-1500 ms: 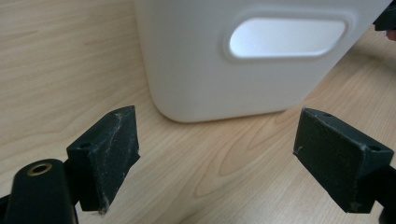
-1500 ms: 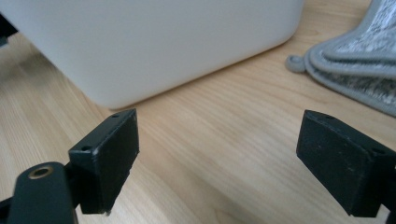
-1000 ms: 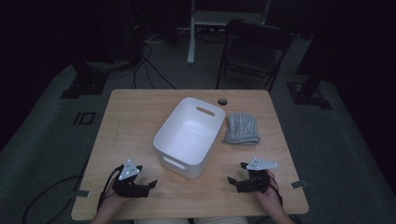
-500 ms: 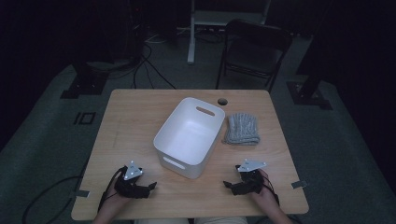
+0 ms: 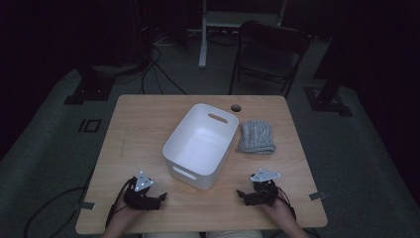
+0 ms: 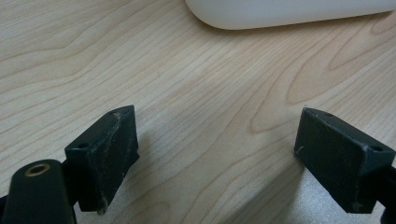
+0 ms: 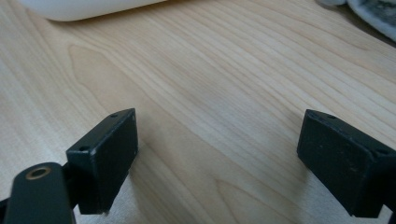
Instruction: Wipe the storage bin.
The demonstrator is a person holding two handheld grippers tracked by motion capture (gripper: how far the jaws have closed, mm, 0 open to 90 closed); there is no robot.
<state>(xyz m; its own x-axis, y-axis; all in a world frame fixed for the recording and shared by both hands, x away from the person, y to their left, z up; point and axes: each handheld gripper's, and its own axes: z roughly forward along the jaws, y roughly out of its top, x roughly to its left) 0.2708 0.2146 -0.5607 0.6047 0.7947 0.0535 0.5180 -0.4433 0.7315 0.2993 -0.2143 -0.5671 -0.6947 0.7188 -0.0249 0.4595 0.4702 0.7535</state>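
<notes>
While the grey knitted cloth (image 5: 256,137) lies folded on the table (image 5: 138,124) just beside the white bin (image 5: 200,145), nothing has yet been placed inside, so the work seems barely begun. The left gripper (image 5: 161,197) and right gripper (image 5: 240,194) rest near the table's front edge, fingers apart and empty.

Dim room, grey carpet (image 5: 44,148), black folding chair (image 5: 270,57) behind table (image 5: 143,114)
</notes>
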